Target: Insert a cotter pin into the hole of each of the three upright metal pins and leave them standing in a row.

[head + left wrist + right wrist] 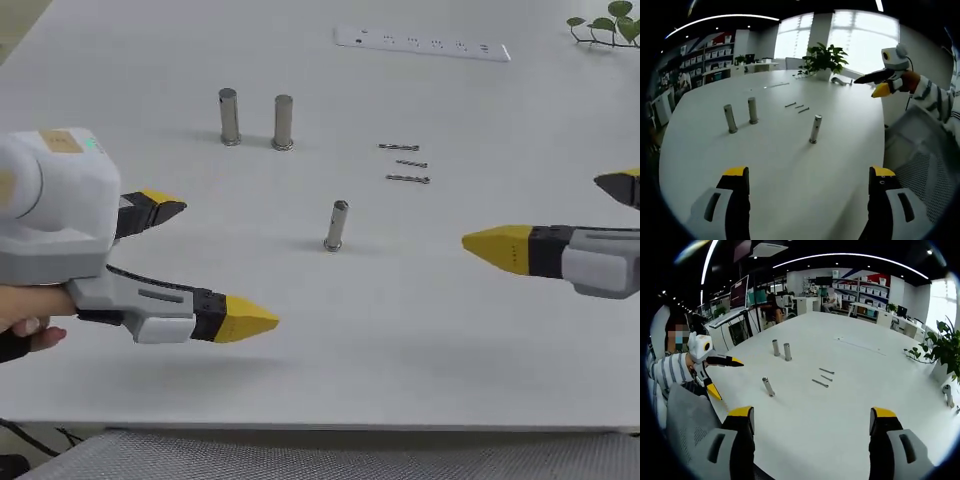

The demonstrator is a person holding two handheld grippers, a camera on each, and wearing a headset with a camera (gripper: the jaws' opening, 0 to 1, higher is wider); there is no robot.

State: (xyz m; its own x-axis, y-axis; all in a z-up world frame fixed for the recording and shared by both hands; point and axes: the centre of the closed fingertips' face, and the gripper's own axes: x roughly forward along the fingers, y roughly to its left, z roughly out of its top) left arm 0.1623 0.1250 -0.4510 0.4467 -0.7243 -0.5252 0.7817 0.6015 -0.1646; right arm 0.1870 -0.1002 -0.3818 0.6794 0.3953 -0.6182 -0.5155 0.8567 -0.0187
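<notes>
Standing upright on the white tabletop [450,330], two silvery metal pins [283,123] side by side, a third pin [336,226] alone nearer the person, three thin cotter pins [411,163] lay loose beside them, left gripper [225,263] and right gripper [535,211] hovered with jaws spread, empty.

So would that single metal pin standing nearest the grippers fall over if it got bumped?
Probably. The pin is tall and thin on a narrow base, so a nudge near its top would likely tip it. It is round, so once down it may roll on the smooth table.
</notes>
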